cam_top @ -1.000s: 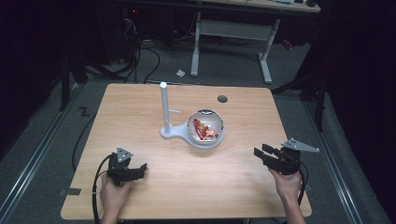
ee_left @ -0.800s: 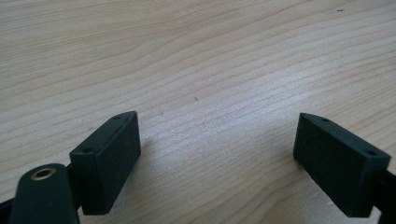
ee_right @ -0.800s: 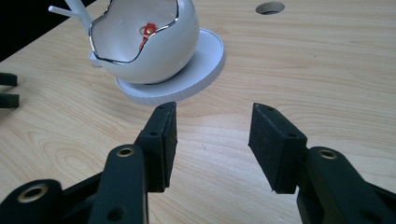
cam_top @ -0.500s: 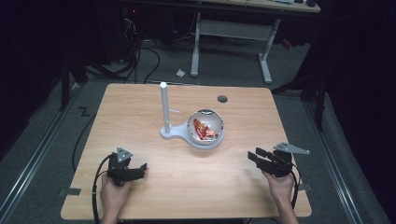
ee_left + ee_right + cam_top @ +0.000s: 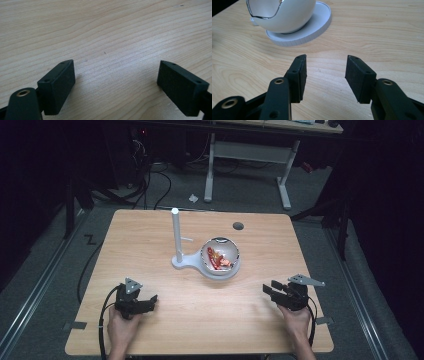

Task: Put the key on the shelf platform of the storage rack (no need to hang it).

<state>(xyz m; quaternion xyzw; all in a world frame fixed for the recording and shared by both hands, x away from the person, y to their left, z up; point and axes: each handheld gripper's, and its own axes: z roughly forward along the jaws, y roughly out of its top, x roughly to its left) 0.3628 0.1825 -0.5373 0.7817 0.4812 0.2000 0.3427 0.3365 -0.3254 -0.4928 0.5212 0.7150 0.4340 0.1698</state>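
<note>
two grippers rest low at the near edge of the wooden table (image 5: pixel 150 235), each in a hand. left gripper (image 5: pixel 150 301), near left, has its jaws spread wide over bare wood, pinching nothing. right gripper (image 5: pixel 268 290), near right, has its jaws parted a little, empty, aimed at the white bowl (image 5: pixel 220 256). the bowl sits mid-table on a round white base (image 5: pixel 319 22) beside an upright white post (image 5: pixel 176 235), holding red-wrapped pieces (image 5: pixel 216 260), well apart from both grippers.

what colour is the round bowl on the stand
White, with a shiny metal rim; the bowl shows best in the right gripper view.
</note>
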